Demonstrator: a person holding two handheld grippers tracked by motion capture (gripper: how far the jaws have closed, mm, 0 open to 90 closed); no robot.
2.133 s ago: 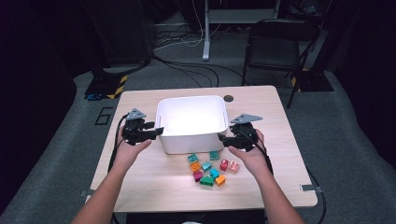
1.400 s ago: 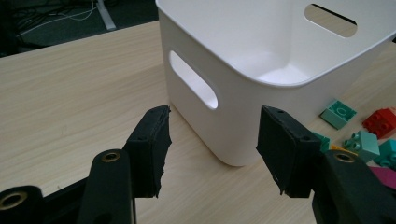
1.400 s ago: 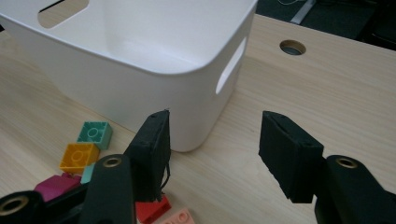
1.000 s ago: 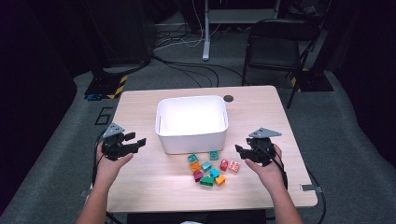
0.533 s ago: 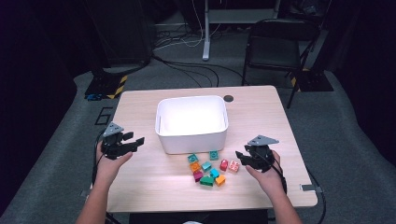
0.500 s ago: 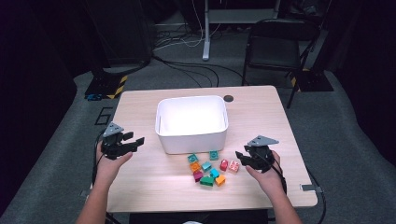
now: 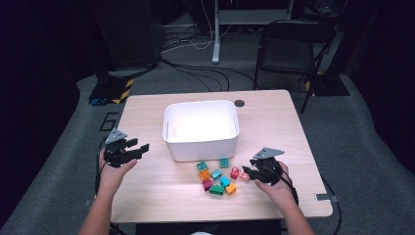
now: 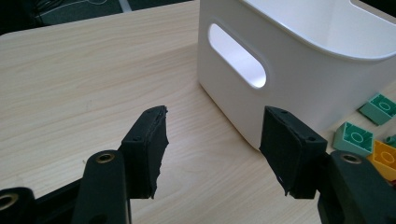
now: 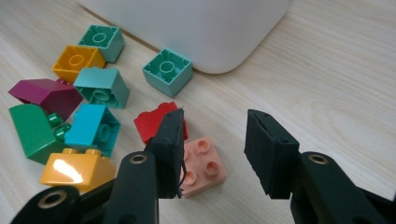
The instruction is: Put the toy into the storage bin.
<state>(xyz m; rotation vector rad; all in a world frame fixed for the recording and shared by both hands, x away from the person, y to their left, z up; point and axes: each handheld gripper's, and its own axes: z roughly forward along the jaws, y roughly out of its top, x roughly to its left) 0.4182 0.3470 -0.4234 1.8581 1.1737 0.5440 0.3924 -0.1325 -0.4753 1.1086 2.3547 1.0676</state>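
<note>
right hand-held gripper closing around pink brick, white bin behind

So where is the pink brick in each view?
High view: pink brick, rightmost of the pile, just left of the right claw.
Left gripper view: cannot make it out.
Right gripper view: bottom centre, between the jaws, against the left one.
Shared landmark: white bin.

bin: 1 | toy bricks: 9 | grippers: 2 | table: 1
</note>
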